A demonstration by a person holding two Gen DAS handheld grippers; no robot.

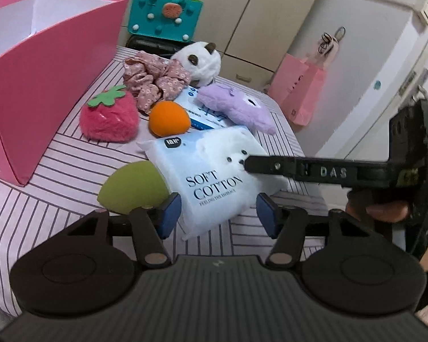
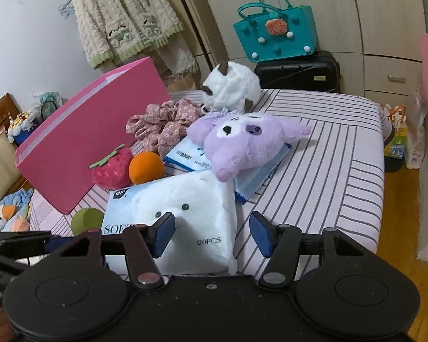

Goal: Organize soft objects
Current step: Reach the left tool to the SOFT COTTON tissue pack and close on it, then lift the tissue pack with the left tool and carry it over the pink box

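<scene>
Cotton pack [image 1: 214,176]: white "SOFT COTTON" pack on the striped bed [image 1: 71,171], lying between the pads of both tools.
Pink box [image 1: 42,65]: open, far left of the left tool, standing on the bed.
Strawberry plush [image 1: 108,119]: ahead and left of the left tool, beside the box.
Green sponge [image 1: 131,185]: just left of the left tool's left pad, touching the pack.
Orange sponge [image 1: 168,118]: straight ahead, beyond the pack.
Left tool [image 1: 218,213]: pads apart, straddling the pack's near end; whether they press it I cannot tell.
Purple plush [image 2: 242,145]: ahead of the right tool, lying on a blue-white packet [image 2: 185,156].
Right tool [image 2: 212,232]: jaws apart; left pad over the pack, right pad clear of its edge, no grip.
White plush [image 2: 231,87]: farthest ahead, behind a floral scrunchie [image 2: 162,125].
</scene>
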